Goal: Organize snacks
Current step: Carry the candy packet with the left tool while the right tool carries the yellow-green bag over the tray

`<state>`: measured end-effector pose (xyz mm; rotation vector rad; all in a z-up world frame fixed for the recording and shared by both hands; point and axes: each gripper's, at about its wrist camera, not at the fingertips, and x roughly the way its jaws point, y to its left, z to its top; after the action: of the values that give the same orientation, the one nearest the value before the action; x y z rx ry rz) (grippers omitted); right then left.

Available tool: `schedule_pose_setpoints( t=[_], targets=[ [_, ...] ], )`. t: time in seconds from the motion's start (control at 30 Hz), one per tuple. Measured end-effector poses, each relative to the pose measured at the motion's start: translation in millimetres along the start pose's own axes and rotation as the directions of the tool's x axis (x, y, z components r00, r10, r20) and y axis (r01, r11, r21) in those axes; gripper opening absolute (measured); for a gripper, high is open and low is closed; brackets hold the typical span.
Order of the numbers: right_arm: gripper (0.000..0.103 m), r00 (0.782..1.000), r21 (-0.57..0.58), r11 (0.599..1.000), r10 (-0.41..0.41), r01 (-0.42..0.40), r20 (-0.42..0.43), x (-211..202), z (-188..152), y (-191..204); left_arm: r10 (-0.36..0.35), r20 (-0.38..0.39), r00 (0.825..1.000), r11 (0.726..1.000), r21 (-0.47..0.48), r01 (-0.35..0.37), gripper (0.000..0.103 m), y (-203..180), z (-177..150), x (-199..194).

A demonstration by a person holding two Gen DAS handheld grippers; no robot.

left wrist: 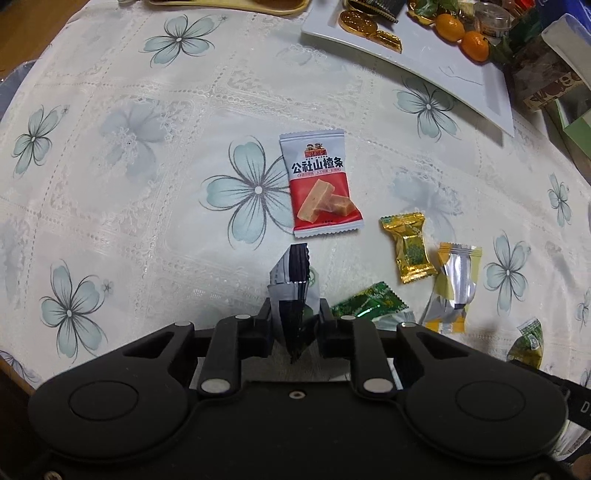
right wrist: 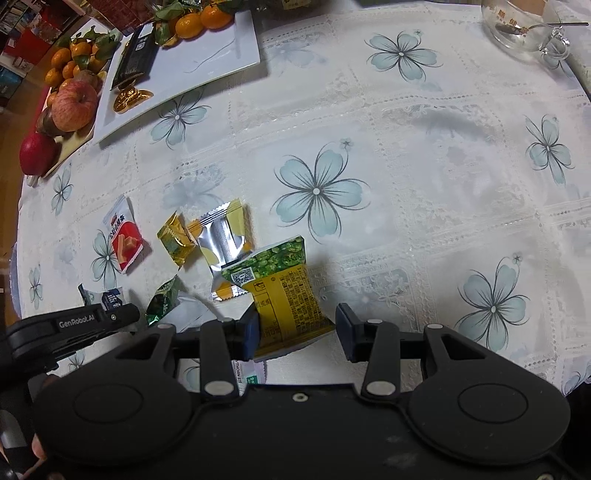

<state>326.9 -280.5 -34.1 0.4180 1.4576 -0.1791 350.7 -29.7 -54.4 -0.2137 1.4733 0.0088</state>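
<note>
My left gripper [left wrist: 295, 310] is shut on a black and silver snack packet [left wrist: 291, 280] that stands on edge between the jaws, just above the cloth. Beyond it lies a red and white hawthorn-strip packet [left wrist: 319, 184]. To the right are a gold candy [left wrist: 408, 249], a yellow and silver packet [left wrist: 456, 284] and a green candy [left wrist: 369, 304]. My right gripper [right wrist: 295, 325] is shut on a green and yellow pea packet [right wrist: 284, 291], held tilted between its blue pads [right wrist: 251, 332]. The left gripper [right wrist: 118, 314] shows at the left of the right wrist view.
A white plate [left wrist: 461, 74] with gold coins and small oranges sits at the far right. In the right wrist view the plate [right wrist: 207, 55] lies far left beside apples [right wrist: 72, 109] on a board. A glass cup [right wrist: 524, 26] stands far right.
</note>
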Motion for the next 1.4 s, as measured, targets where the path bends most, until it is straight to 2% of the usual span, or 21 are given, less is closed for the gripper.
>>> schedule_pose_setpoints(
  t=[0.3, 0.4, 0.5, 0.73, 0.9, 1.07, 1.17, 1.4],
  targets=[
    [0.044, 0.995, 0.013, 0.998, 0.055, -0.057, 0.077, -32, -47, -14, -0.066, 0.078, 0.995, 0.997, 0.04, 0.063, 0.028, 23, -64, -56],
    [0.044, 0.99, 0.007, 0.998, 0.054, -0.055, 0.13, -45, -82, -20, -0.085, 0.084, 0.993, 0.995, 0.05, 0.081, 0.028, 34, -95, -64],
    [0.044, 0.986, 0.006, 0.999, 0.03, -0.031, 0.164, -55, -128, -25, -0.062, 0.092, 0.994, 0.997, 0.04, 0.058, 0.028, 48, -127, -70],
    [0.044, 0.992, 0.029, 0.999, 0.04, -0.043, 0.12, -63, -221, -30, -0.009, 0.036, 0.999, 0.998, 0.068, 0.007, 0.028, 58, -189, -78],
    [0.044, 0.992, 0.031, 0.998, 0.05, -0.054, 0.119, -75, -274, -24, -0.051, 0.034, 0.998, 0.995, 0.087, 0.048, 0.028, 54, -227, -92],
    [0.044, 0.988, 0.001, 1.0, 0.007, -0.007, 0.157, -80, -311, -22, -0.081, 0.034, 0.996, 0.993, 0.087, 0.078, 0.028, 49, -261, -96],
    [0.044, 0.989, -0.003, 1.0, 0.014, -0.014, 0.149, -78, -329, -28, -0.096, 0.026, 0.995, 0.991, 0.1, 0.093, 0.028, 46, -277, -92],
    [0.044, 0.991, -0.006, 1.0, 0.016, -0.016, 0.131, -70, -360, -36, -0.08, 0.066, 0.995, 0.989, 0.128, 0.071, 0.028, 35, -296, -90]
  ],
)
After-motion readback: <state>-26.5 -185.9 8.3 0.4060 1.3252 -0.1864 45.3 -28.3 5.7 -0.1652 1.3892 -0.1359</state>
